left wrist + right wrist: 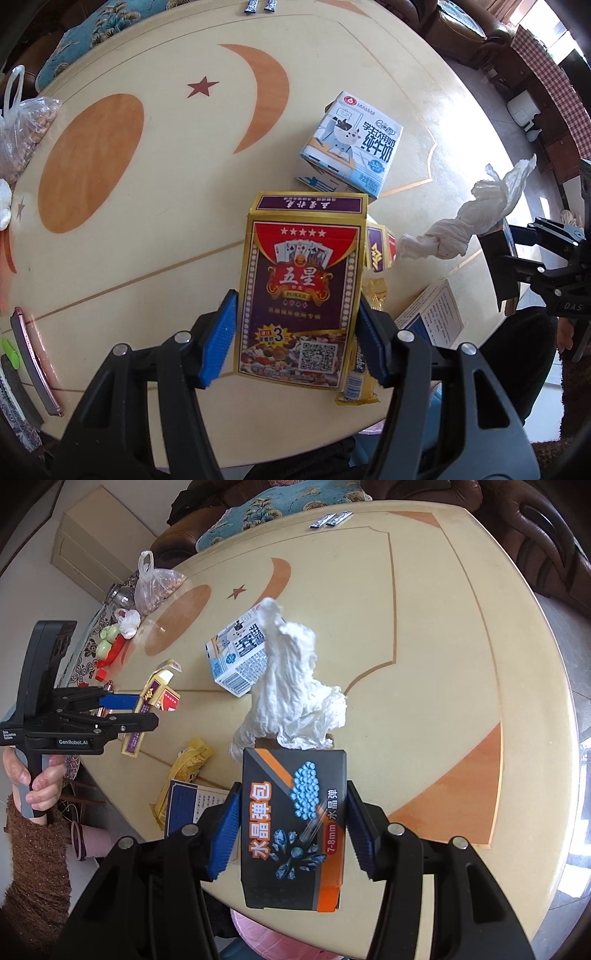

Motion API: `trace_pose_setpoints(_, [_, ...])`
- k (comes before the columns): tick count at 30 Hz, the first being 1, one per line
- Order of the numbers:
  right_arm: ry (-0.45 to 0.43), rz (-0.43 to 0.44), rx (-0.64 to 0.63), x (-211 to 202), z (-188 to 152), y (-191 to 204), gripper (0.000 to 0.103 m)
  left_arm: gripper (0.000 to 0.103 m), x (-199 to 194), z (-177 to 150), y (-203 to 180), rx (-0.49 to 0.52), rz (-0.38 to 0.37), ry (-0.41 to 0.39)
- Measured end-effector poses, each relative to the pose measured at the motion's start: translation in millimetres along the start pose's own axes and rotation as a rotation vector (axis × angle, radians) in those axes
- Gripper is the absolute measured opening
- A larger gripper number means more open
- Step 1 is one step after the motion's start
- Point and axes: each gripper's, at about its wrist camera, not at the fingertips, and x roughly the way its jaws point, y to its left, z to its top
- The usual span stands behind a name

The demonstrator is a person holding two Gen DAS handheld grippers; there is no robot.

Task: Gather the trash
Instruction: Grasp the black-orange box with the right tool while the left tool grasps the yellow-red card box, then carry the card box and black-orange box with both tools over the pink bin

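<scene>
**Both grippers loaded, lifting trash off the table**

I am holding one piece of trash in each gripper above the round table (155, 206), so both can go to a bin in one trip; no bin is showing in either view, so I cannot say where it stands.

Left gripper (295, 332): I am clamping a card box (299, 291) by its long side walls, pads pressing on both sides, jaws about half open because the box is that wide. I am gripping it low on the body, with its open flap end pointing away from me, which should keep it from tipping. It is hanging clear of the table, above a yellow wrapper (360, 384) that is lying just under its right edge.

Right gripper (291, 827): I am pinching a black box (293, 823) the same way, by its sides, at a similar middling width. A crumpled white tissue (291, 690) is sticking out of its far open end; I judge it is stuffed in only loosely and could drop out if I tilt the box forward.

Remaining on the table: a milk carton (349, 146) near the middle, the wrapper, and a blue-and-white box (432, 314) at the near edge. I am leaving the bag of nuts (26, 136) at the left alone; it does not look like trash.
</scene>
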Motion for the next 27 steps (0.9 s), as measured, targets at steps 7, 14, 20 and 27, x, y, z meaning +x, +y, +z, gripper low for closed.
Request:
trace_pose_setpoints(7, [0.028, -0.087, -0.023, 17.1, -23.1, -3.7, 0.052, 0.059, 3.5, -4.3, -18.1, 0.01, 0.008, 0.017])
trace_pose_setpoints(14, [0.098, -0.241, -0.217, 21.0, -42.7, 21.7, 0.052, 0.06, 10.0, -1.4, -28.9, 0.028, 0.01, 0.02])
trace_pose_setpoints(20, [0.105, -0.255, -0.22, 10.1, -56.4, 20.7, 0.052, 0.059, -2.0, -9.0, -28.4, 0.043, 0.02, 0.004])
trace_pose_setpoints(27, [0.059, -0.261, -0.207, -18.9, -66.6, 22.4, 0.052, 0.06, -15.8, -18.2, -44.6, 0.079, 0.047, -0.015])
